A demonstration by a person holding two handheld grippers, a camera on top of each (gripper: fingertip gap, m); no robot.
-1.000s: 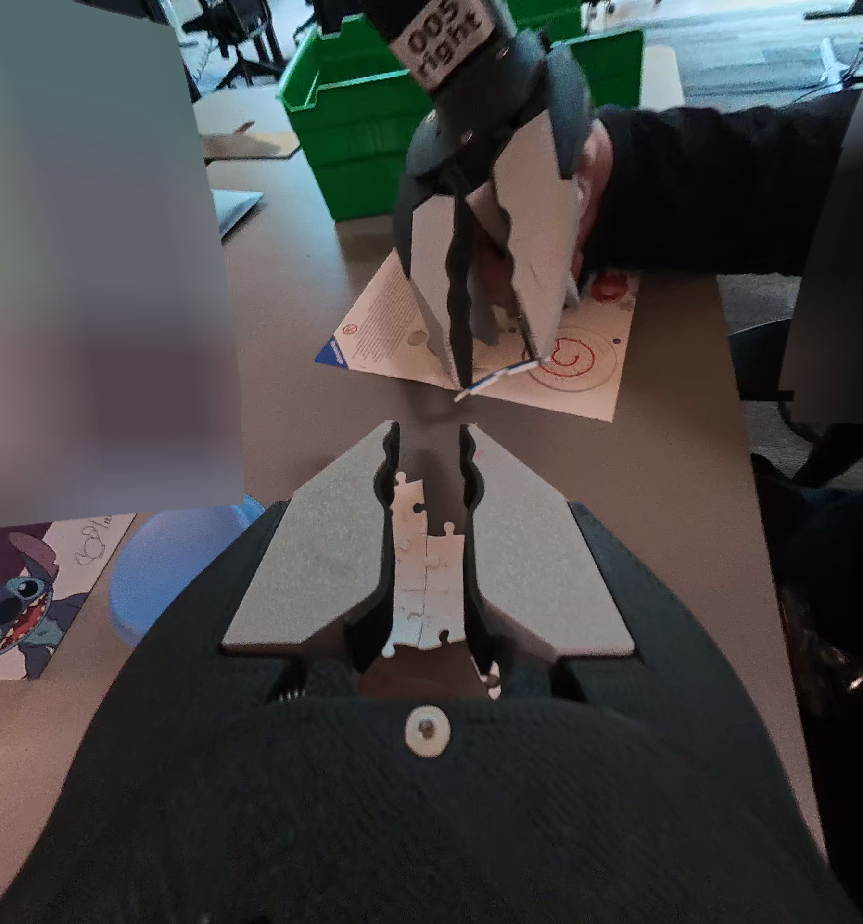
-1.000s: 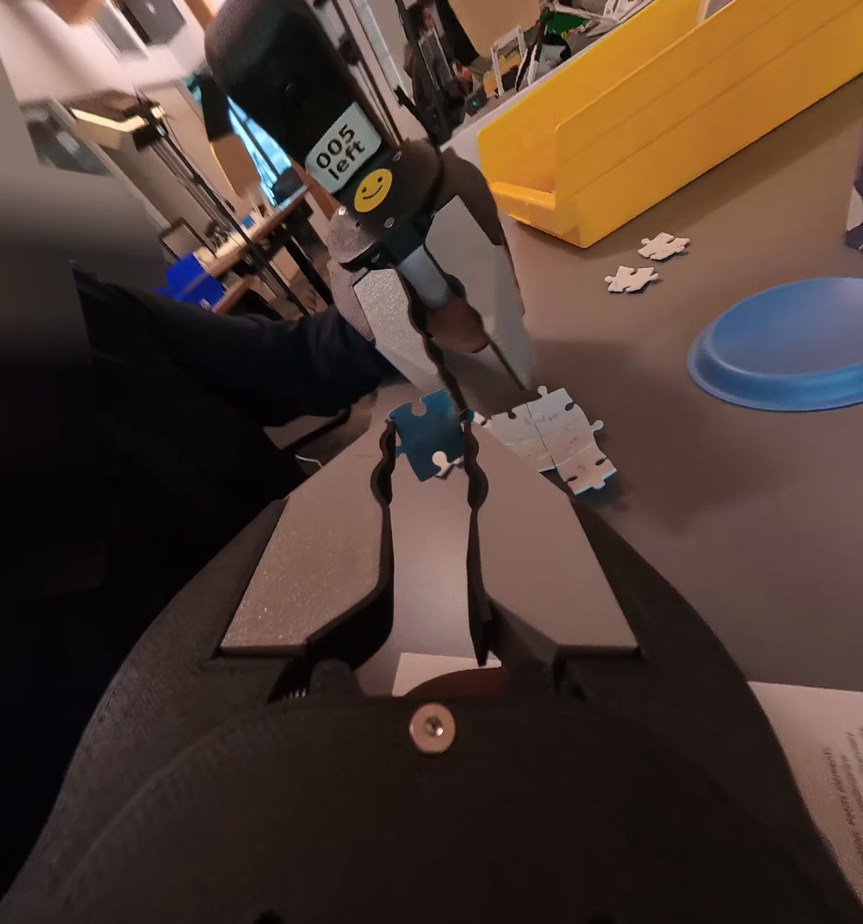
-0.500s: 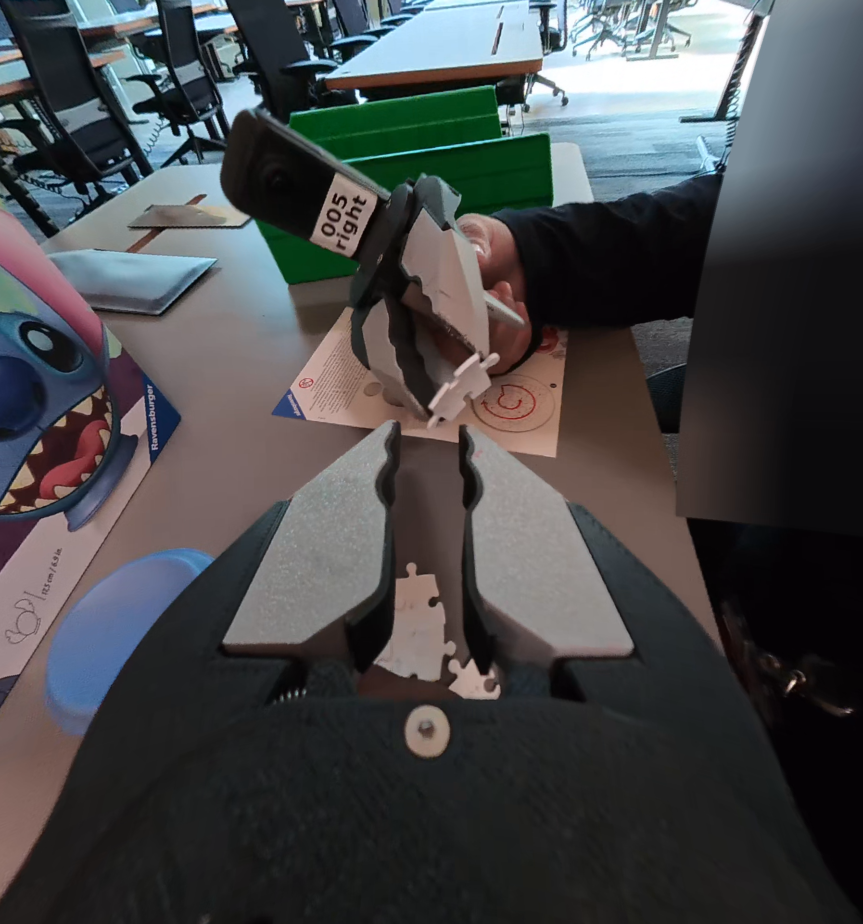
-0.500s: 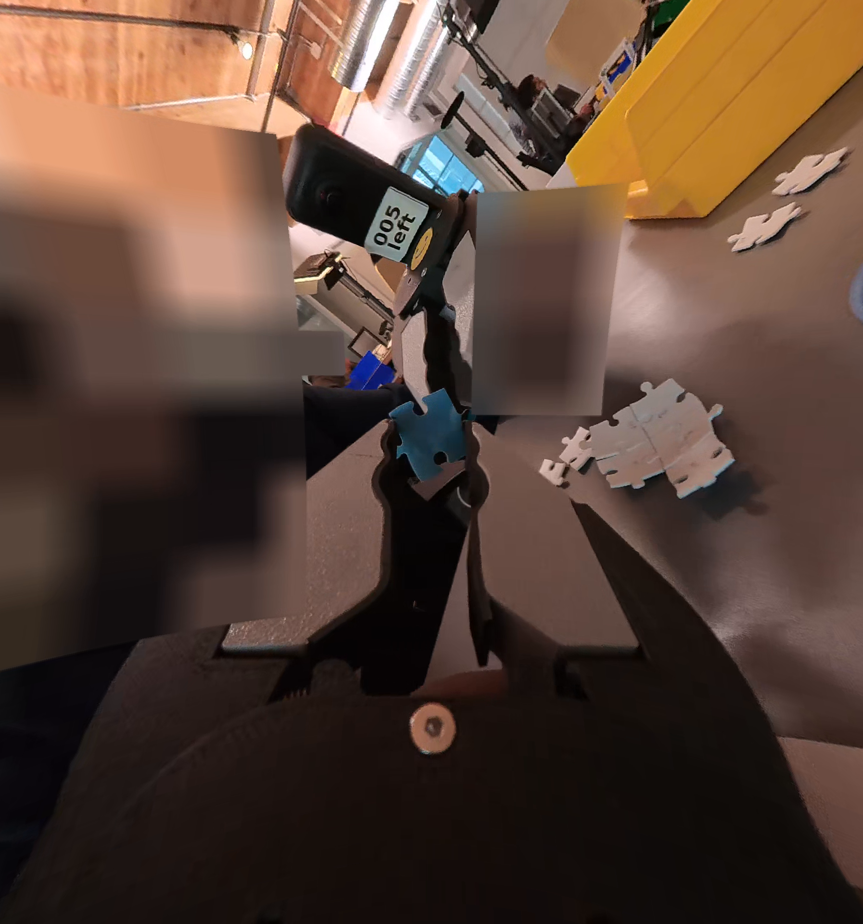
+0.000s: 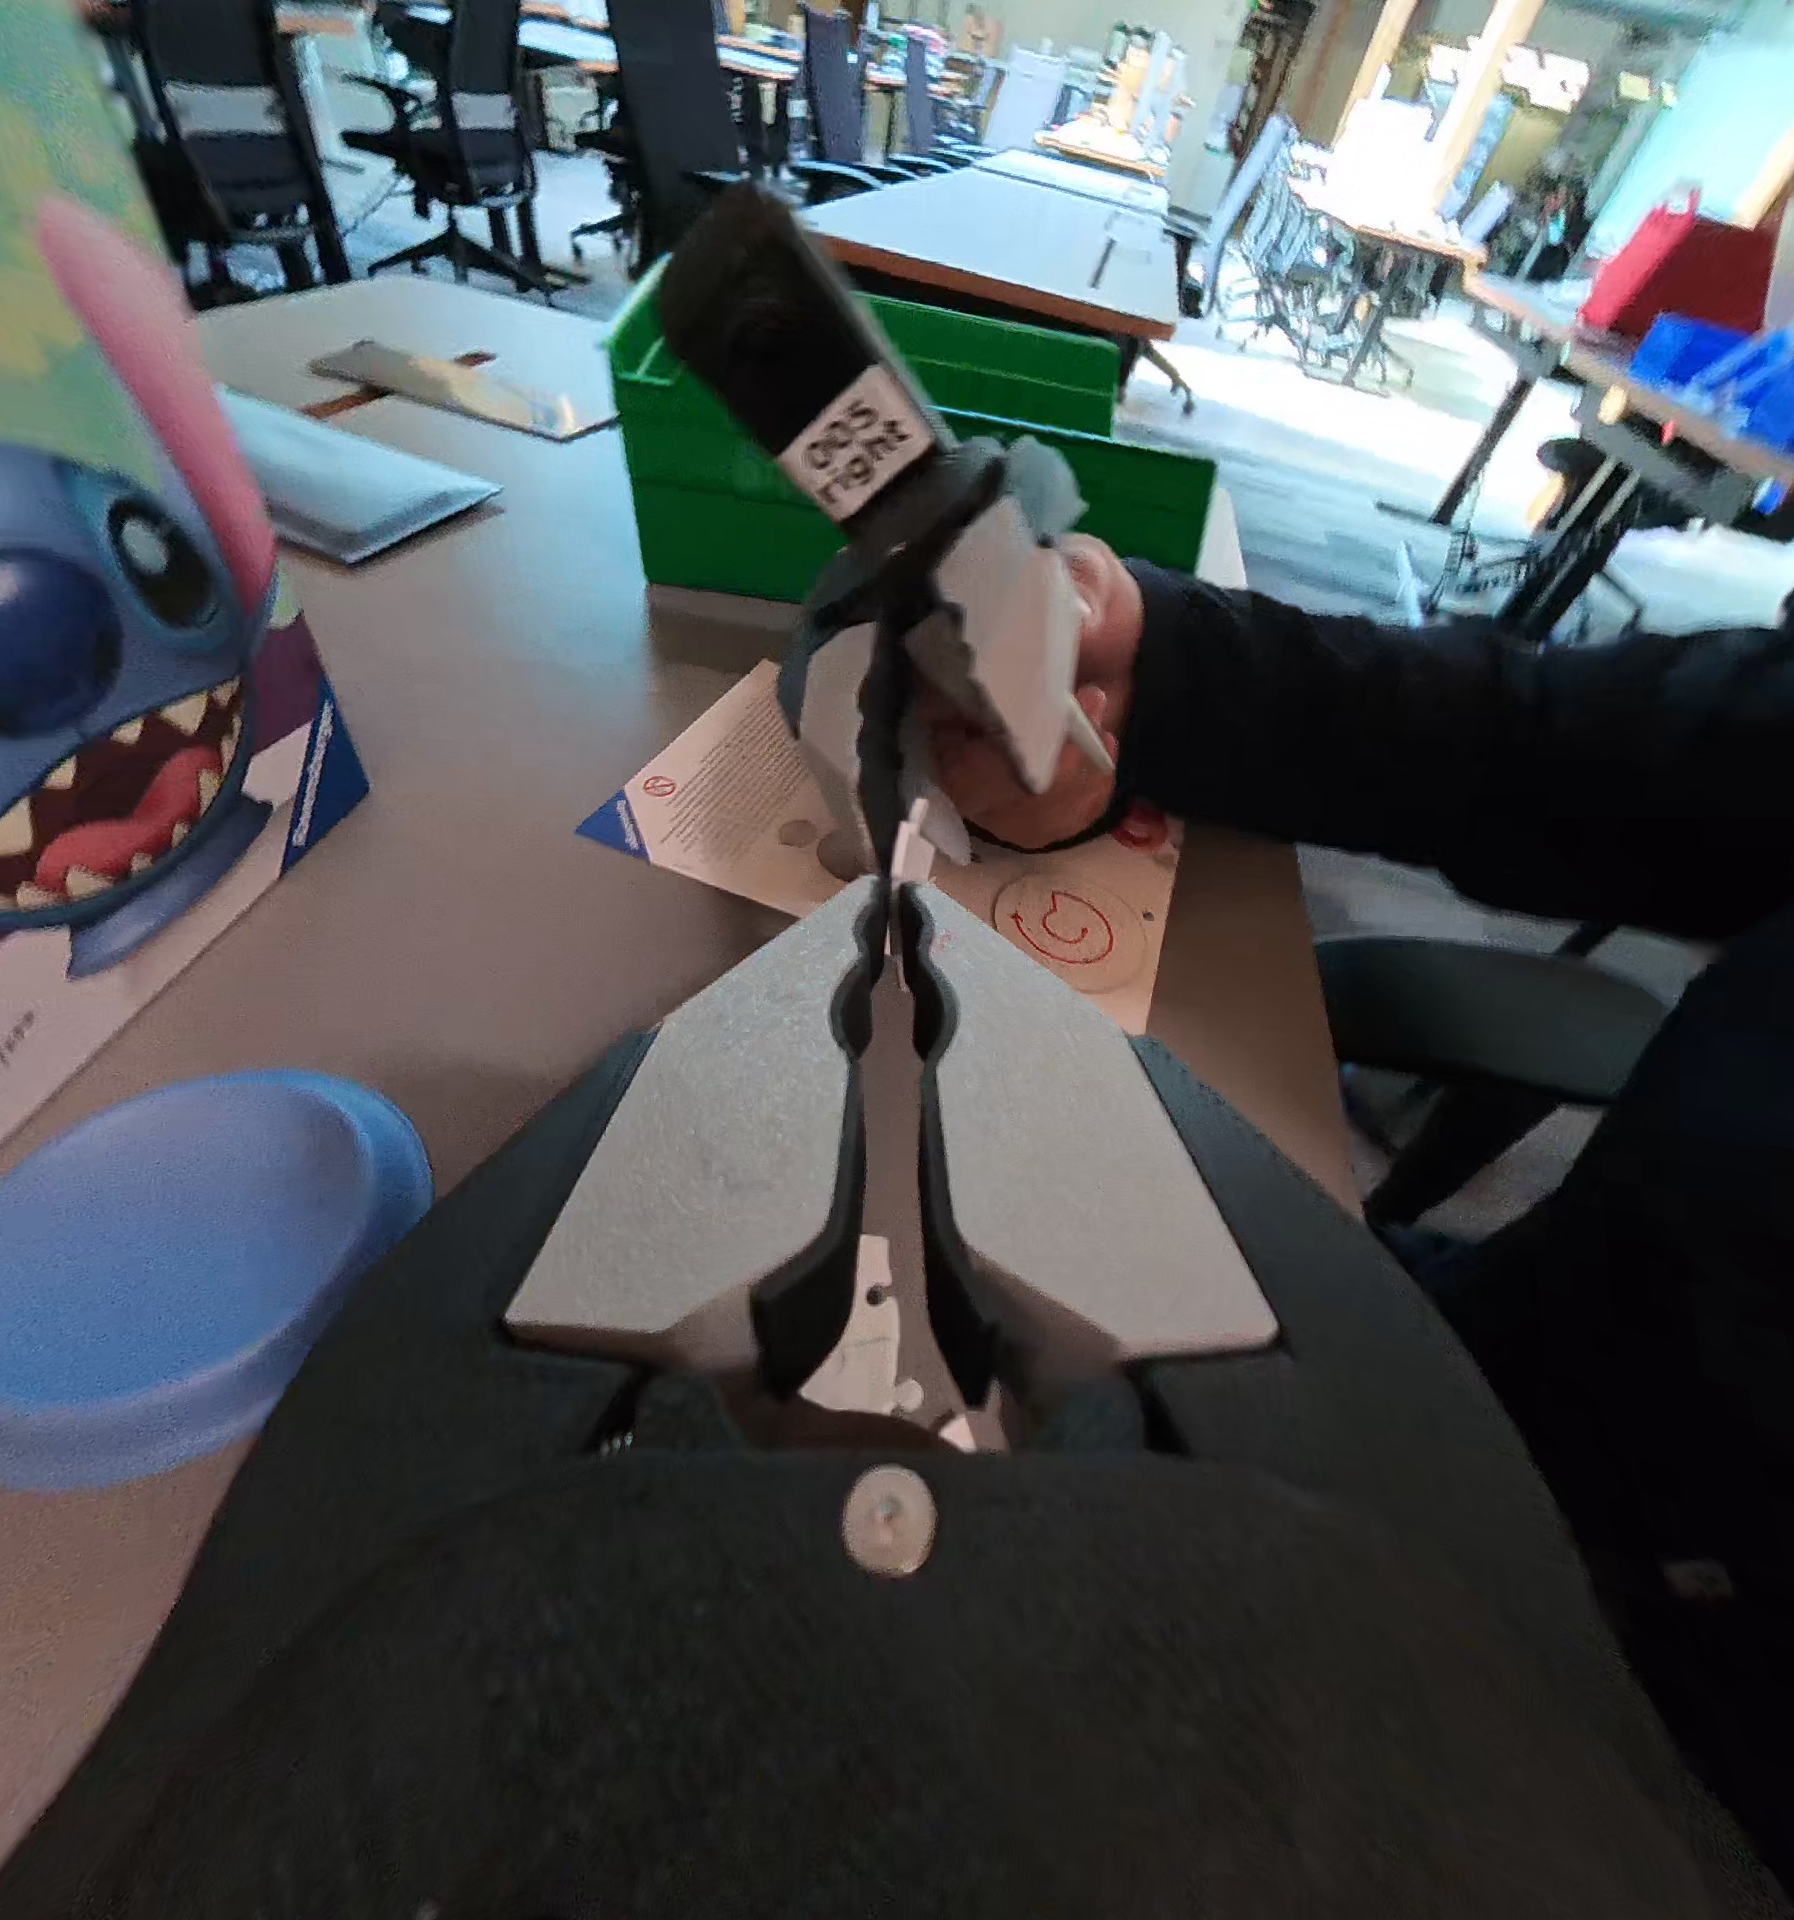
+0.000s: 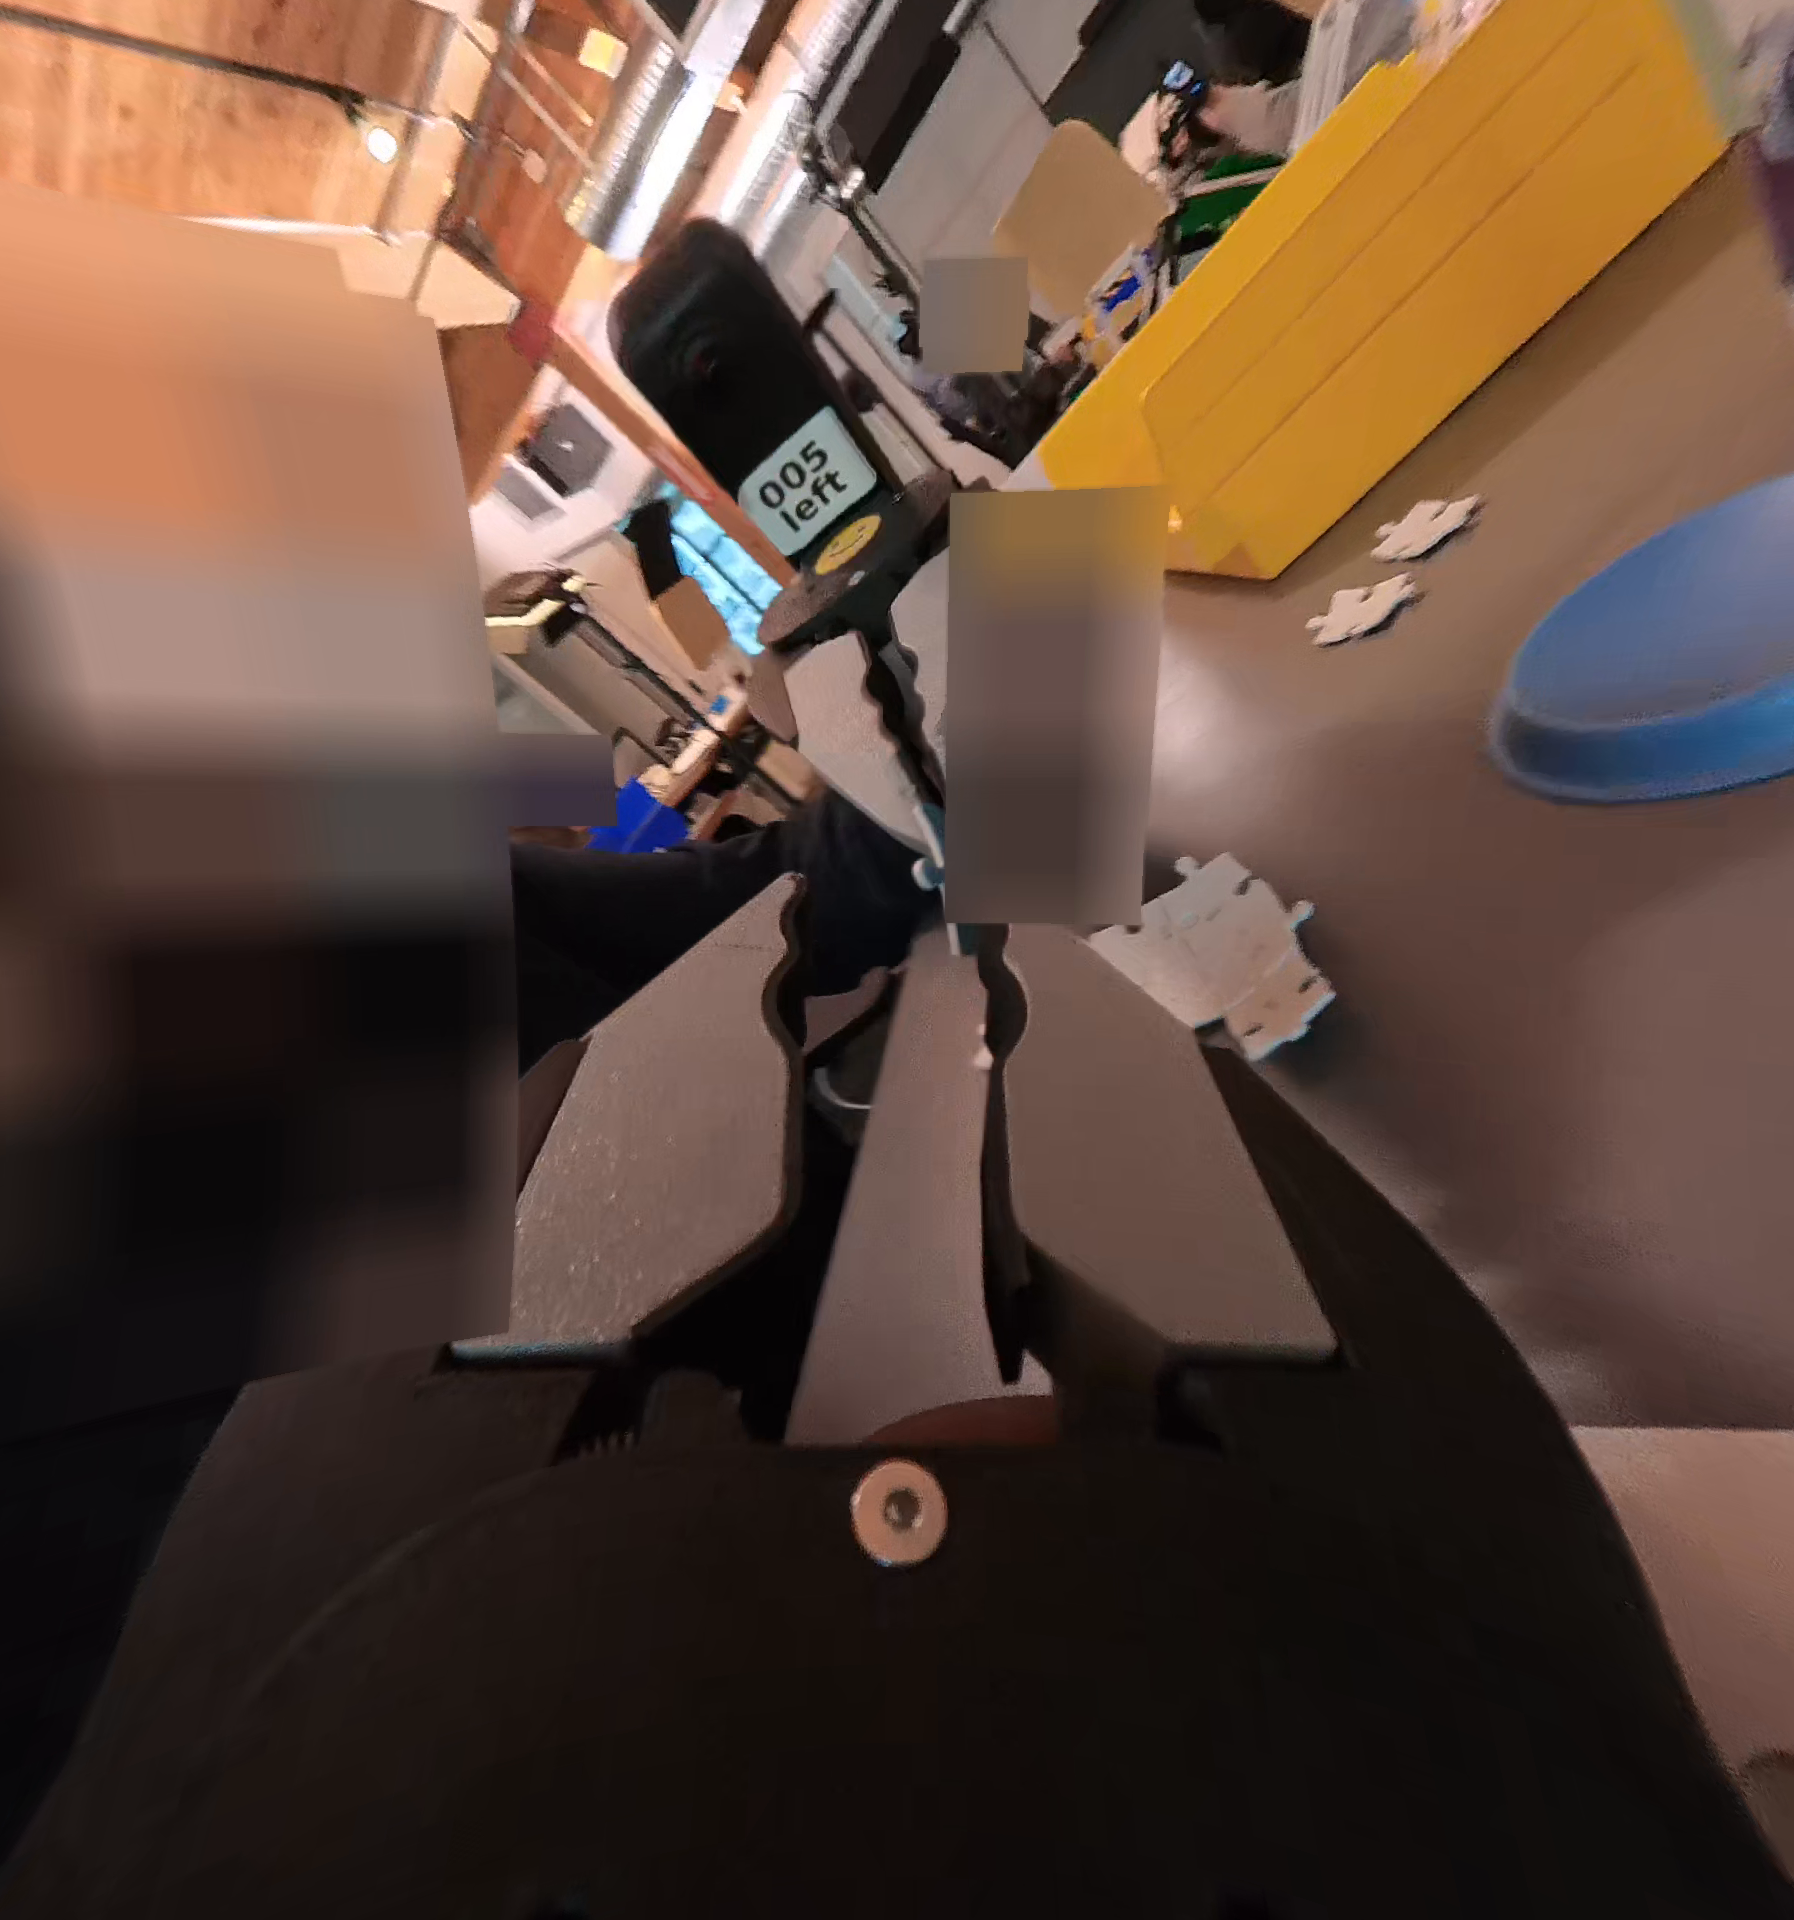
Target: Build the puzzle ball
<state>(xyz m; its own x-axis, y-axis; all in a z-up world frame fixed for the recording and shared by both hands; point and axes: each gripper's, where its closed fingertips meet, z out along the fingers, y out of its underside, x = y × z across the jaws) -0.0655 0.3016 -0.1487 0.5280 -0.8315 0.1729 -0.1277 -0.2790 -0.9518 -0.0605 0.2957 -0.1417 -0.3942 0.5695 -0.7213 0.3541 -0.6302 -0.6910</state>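
A small puzzle piece [image 5: 912, 847], blue on one side and white on the other, is pinched edge-on at the tips of my left gripper [image 5: 893, 904], which is raised above the table. In the right wrist view the piece [image 6: 932, 862] shows as a thin teal sliver. My right gripper [image 6: 893, 925] faces the left one tip to tip. Its jaws stand apart, and the piece lies by the right finger only. A cluster of joined pieces [image 6: 1225, 956] lies white side up on the table, below the left gripper [image 5: 867, 1340].
A blue dome-shaped stand [image 5: 166, 1247] and the puzzle box [image 5: 93, 623] are on the left. An instruction sheet [image 5: 737, 810] and a green bin [image 5: 768, 499] lie ahead. A yellow bin [image 6: 1392, 260] and two loose pieces [image 6: 1423, 525] are beyond the stand [image 6: 1703, 644].
The right gripper brought the blue piece up to the left gripper's tips. The left gripper rose off the joined pieces and shut on the piece, which now shows edge-on.
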